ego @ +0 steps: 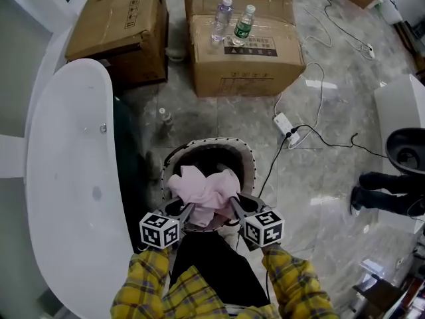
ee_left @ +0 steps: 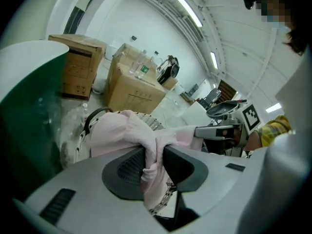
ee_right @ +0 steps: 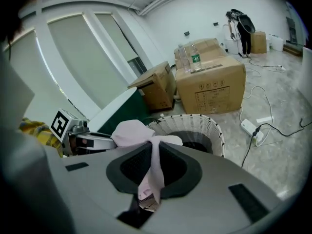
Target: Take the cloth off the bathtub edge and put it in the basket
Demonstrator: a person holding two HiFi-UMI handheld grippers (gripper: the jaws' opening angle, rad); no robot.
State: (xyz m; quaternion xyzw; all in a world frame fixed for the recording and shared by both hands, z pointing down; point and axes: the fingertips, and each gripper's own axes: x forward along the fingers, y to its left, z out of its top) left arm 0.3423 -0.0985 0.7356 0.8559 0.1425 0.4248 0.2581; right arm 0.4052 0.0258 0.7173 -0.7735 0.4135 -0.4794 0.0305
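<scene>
Pink cloth (ego: 202, 191), soft and light by our judgement, hangs bunched just over the basket (ego: 247, 153) mouth. We note the left gripper (ego: 188, 211) and right gripper (ego: 234, 202) each pinching a gathered fold. Limp fabric sags, so thick bunches hold best.

The pale pink cloth (ego: 202, 191), crumpled and bunched, hangs over the mouth of the round white basket (ego: 209, 141).
</scene>
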